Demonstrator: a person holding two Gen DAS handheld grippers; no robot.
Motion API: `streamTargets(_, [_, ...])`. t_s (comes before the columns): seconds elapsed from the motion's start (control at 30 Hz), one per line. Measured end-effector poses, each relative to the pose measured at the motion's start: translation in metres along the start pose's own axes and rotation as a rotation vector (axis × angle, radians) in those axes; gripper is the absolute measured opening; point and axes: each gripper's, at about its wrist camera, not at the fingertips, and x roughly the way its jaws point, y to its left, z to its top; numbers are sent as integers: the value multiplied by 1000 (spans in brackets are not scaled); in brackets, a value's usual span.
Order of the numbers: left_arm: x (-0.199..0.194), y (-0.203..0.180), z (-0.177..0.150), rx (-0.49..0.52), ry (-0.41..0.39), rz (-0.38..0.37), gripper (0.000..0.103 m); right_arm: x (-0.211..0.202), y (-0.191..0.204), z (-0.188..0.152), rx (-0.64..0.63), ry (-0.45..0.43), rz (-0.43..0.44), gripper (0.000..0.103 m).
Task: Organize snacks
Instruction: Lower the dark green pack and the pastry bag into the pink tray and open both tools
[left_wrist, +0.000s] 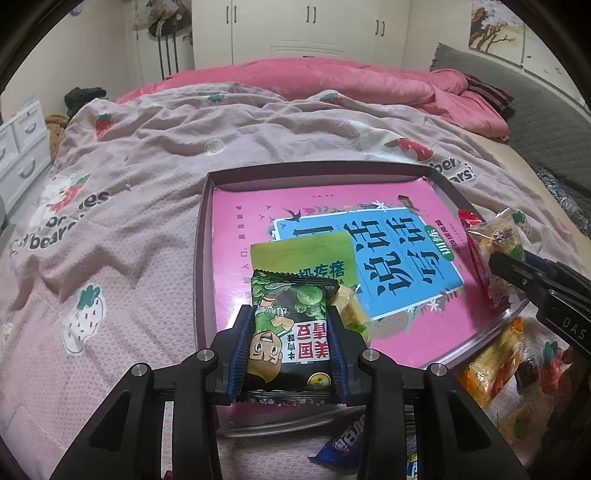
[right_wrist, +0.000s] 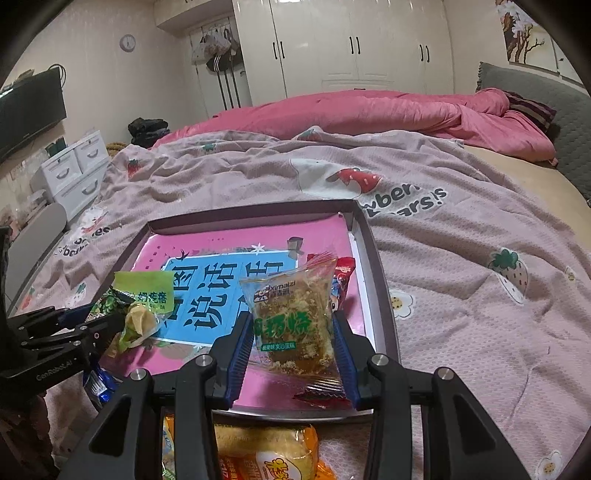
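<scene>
My left gripper (left_wrist: 291, 328) is shut on a dark green pea snack packet (left_wrist: 291, 325) and holds it over the near left part of the shallow box (left_wrist: 202, 236) with a pink book inside. A light green candy packet (left_wrist: 314, 264) lies in the box just beyond it. My right gripper (right_wrist: 295, 332) is shut on a clear cake packet (right_wrist: 295, 314) over the box's near right part (right_wrist: 373, 258), above a red packet (right_wrist: 345, 273). The left gripper (right_wrist: 92, 325) also shows at the left in the right wrist view.
The box sits on a pink strawberry-print blanket (left_wrist: 147, 166) on a bed. Loose snacks lie on the blanket near me: an orange bread packet (right_wrist: 266, 454), a blue packet (left_wrist: 343, 446), and another orange packet (left_wrist: 491, 362). A pink duvet (left_wrist: 332, 81) is bunched at the far side.
</scene>
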Motion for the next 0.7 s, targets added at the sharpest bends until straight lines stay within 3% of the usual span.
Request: streamTargets(0.7, [2, 2, -1, -8, 2, 9, 39, 12, 11, -2, -27, 39, 26, 43])
